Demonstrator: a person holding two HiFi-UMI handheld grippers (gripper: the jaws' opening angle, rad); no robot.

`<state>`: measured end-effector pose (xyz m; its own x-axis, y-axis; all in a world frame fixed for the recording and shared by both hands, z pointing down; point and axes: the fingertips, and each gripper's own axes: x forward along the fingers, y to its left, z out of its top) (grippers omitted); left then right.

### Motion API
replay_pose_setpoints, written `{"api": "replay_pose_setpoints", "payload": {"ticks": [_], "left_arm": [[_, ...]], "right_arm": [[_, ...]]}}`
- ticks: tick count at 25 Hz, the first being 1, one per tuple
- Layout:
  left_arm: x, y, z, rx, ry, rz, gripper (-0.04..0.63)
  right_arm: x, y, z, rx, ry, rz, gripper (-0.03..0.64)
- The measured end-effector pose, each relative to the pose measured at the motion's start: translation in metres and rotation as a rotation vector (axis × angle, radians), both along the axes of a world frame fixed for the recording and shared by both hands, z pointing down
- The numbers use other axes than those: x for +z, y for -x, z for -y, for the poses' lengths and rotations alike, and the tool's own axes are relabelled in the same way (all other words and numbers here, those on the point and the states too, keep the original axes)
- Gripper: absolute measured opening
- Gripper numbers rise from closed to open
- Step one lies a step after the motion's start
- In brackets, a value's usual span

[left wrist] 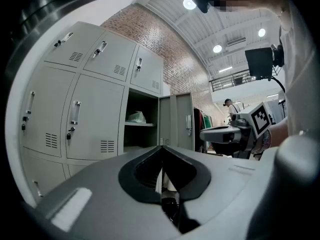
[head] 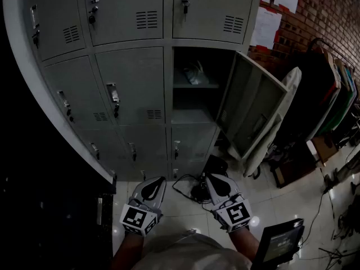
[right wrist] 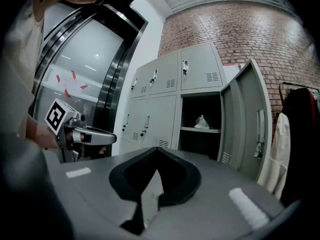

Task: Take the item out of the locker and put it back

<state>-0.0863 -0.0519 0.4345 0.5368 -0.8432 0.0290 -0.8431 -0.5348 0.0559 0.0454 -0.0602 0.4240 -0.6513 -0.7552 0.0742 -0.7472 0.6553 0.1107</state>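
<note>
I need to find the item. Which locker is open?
The right-column locker in the second row from the top: its door hangs wide open, the other lockers in view are shut.

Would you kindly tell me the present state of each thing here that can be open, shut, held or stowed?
Locker door: swung open.
Bag: lying on the shelf inside the open locker, not held.
Neighbouring doors: shut.
Left gripper: jaws together, empty, in front of the lockers.
Right gripper: jaws together, empty, in front of the lockers.
</note>
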Motion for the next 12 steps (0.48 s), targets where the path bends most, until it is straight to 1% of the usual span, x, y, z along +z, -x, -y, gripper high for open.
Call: {"api": "replay_pose_setpoints", "payload": {"ticks": [4,7,12], "left_arm": [[-0.002,0.013,0.003,0.014,-0.027,0.03,0.003],[-0.004,0.017,0.009,0.012,-0.033,0.039,0.003],[0.001,0.019,0.031,0.004,-0.03,0.042,0.002]], "right_arm": [[-0.003,0.015,0.001,0.004,-0.019,-0.003,0.005],[-0.005,0.019,0.006,0.007,-0.028,-0.001,0.005],[0.0,0.02,0.034,0.002,-0.018,0.008,0.005]]}}
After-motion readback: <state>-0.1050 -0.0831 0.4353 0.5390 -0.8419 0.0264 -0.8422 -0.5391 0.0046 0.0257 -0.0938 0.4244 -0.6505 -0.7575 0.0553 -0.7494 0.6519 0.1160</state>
